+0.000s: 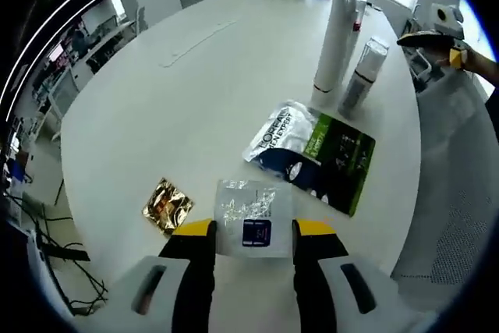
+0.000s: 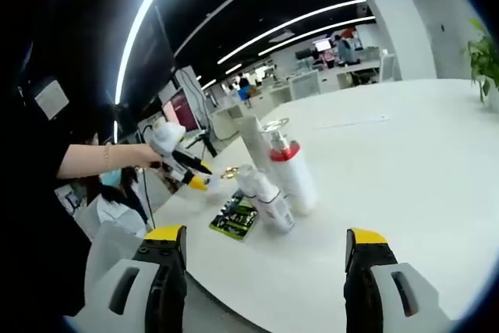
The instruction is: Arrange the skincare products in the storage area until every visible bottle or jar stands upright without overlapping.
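Jaws of the left gripper (image 1: 253, 229) sit partly open around a clear packet (image 1: 251, 214) lying flat on the white bench (image 1: 187, 107). Beside it lie a gold packet (image 1: 167, 205) and a green pouch (image 1: 312, 154). A tall tube (image 1: 335, 37) and a bottle (image 1: 362, 76) stand upright farther back. The right gripper (image 2: 265, 241) hangs wide open, holding nothing.

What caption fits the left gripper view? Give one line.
Left gripper open around a clear sachet, beside a gold sachet, green pack and two upright bottles.
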### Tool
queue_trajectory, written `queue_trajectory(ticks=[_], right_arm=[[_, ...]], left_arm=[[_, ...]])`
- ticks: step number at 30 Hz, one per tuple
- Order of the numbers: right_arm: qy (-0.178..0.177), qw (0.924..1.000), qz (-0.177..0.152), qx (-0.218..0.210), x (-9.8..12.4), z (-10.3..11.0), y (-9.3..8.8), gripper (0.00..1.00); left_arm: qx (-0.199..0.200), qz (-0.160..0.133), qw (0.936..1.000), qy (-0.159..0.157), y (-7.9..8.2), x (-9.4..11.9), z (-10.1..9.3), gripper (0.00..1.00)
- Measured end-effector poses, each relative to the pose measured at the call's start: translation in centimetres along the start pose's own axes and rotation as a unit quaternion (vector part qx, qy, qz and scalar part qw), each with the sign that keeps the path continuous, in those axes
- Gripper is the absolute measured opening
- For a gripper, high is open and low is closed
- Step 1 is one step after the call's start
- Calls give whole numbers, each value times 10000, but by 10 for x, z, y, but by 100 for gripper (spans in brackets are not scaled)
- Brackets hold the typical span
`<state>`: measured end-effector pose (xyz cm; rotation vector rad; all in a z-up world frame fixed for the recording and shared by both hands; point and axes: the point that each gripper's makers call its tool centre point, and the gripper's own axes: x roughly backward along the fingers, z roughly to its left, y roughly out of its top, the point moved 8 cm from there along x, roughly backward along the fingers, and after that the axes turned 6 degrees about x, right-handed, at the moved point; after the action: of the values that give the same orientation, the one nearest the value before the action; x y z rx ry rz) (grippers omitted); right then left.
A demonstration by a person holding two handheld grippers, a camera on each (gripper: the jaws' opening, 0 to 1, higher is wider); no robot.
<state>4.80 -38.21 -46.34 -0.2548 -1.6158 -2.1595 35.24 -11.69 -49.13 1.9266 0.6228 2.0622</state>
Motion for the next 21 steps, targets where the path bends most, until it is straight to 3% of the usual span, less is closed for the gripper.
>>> queue_trajectory(ticks=[13,15,21], right_arm=[[40,9999,-10,110,1,2,1,86],[40,9999,0,124,1,3,1,86],[3,9999,2,127,1,2,1,85]], left_arm=[[-866,404,9942,-497,-16,2,-25,35],[-880,439,9936,-556,-15,2,-34,35],[-1095,517,9895,-783,-19,-7,-37,35]])
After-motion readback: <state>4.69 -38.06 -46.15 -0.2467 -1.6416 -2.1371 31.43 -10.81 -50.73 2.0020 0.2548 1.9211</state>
